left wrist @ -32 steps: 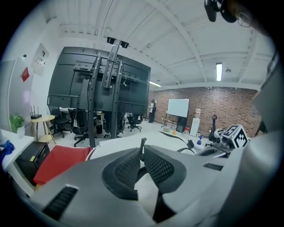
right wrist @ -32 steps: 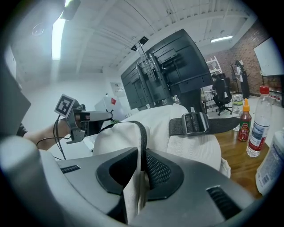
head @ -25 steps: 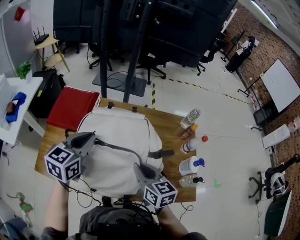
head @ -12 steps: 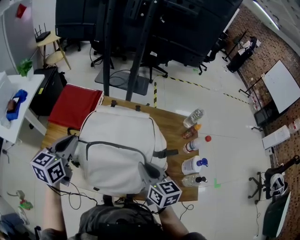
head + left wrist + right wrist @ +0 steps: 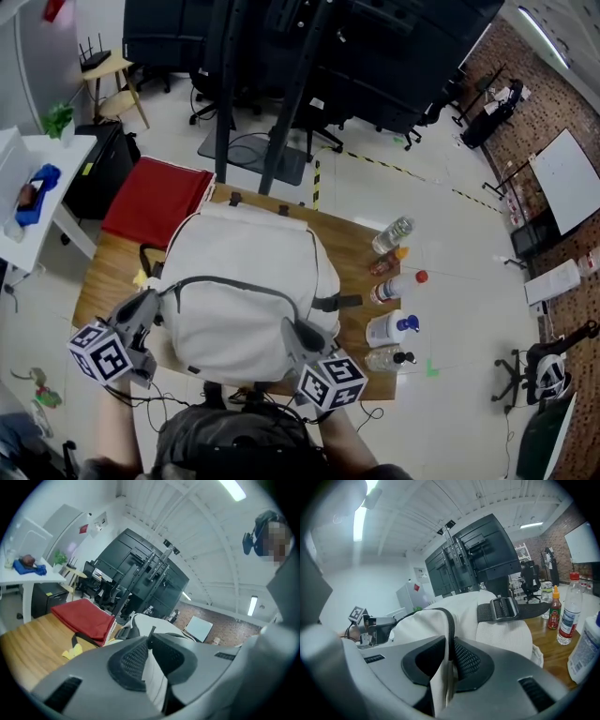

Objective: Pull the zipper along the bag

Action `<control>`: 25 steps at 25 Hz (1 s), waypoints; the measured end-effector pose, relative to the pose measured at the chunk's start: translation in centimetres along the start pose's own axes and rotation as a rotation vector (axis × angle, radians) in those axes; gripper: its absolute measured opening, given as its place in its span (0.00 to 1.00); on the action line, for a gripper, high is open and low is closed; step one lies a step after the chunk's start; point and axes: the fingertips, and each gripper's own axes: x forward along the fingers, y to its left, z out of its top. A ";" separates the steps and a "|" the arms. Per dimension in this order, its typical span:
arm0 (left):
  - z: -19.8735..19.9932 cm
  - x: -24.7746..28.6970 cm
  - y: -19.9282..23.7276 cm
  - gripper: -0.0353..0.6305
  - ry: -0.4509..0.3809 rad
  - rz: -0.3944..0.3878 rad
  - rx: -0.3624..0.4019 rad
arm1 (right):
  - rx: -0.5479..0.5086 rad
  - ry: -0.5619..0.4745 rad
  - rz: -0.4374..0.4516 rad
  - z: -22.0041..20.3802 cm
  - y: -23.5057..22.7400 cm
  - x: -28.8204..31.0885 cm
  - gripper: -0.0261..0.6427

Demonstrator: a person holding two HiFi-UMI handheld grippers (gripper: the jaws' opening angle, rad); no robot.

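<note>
**Left tongs pulled back toward the person along the bag's left side**

Since a second ago the left tongs (image 5: pixel 152 302) have slid away from the bag's upper face to its near left edge. More of the dark zipper (image 5: pixel 225 280) now shows as a curve across the bag.

The white bag (image 5: pixel 244 253) lies flat in the middle of the wooden desk (image 5: pixel 349 246) and covers most of it. The zipper runs as an arc over the bag's near half, from one pair of tongs to the other.

In the left gripper view, the left tongs (image 5: pixel 150 641) are almost closed. They pinch a thin dark zipper pull (image 5: pixel 151 631) that sticks up at their tips, with white cloth just below it.

In the right gripper view, the right tongs (image 5: pixel 450 651) sit at the bag's near right corner. They are clamped on a fold of the bag's white cloth right beside the zipper band.

A black buckle strap (image 5: pixel 333 302) sticks out from the bag's right side. A row of bottles (image 5: pixel 386 328) stands along the desk's right edge, apart from the bag. A red cloth (image 5: pixel 155 199) lies at the far left corner, and a small yellow scrap (image 5: pixel 141 277) sits just off the bag's left edge.
</note>
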 end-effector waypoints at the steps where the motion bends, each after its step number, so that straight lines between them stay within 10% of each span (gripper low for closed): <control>1: -0.3 -0.3 0.0 0.14 -0.012 -0.010 -0.024 | -0.001 0.000 0.002 0.0 0.0 0.0 0.14; 25: -9.1 -4.2 -0.7 0.14 -0.113 -0.057 -0.106 | -0.008 -0.001 0.037 -0.3 0.4 -0.4 0.14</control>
